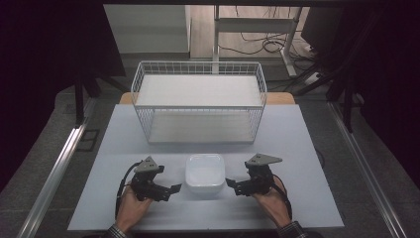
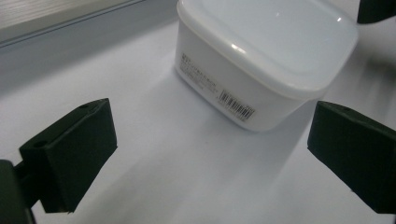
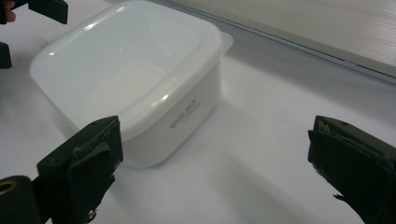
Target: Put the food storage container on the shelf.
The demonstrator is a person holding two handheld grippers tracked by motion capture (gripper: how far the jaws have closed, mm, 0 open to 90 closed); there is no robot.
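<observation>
My left claw (image 1: 174, 188) sits on the near left of the surface (image 1: 292, 148), jaws spread wide with nothing between them, tips pointing right at the white lidded container (image 1: 204, 173). In the left claw view the container (image 2: 261, 60) stands just beyond the jaws, apart from both, its barcode label facing me. The container rests near the centre of the surface's near half, lid on, upright, with the white wire basket (image 1: 198, 101) well apart on the far side. My right claw (image 1: 231, 184) mirrors the left from the near right, jaws likewise spread and empty; in the right claw view the container (image 3: 130, 79) lies ahead and toward the left jaw, very close but whether it touches I cannot tell. Judgement: the step in hand is a two-sided pickup. To do it well, bring both claws in level and together, seat the pads on opposite walls below the lid rim, and press evenly so the box neither skids nor tilts.
</observation>
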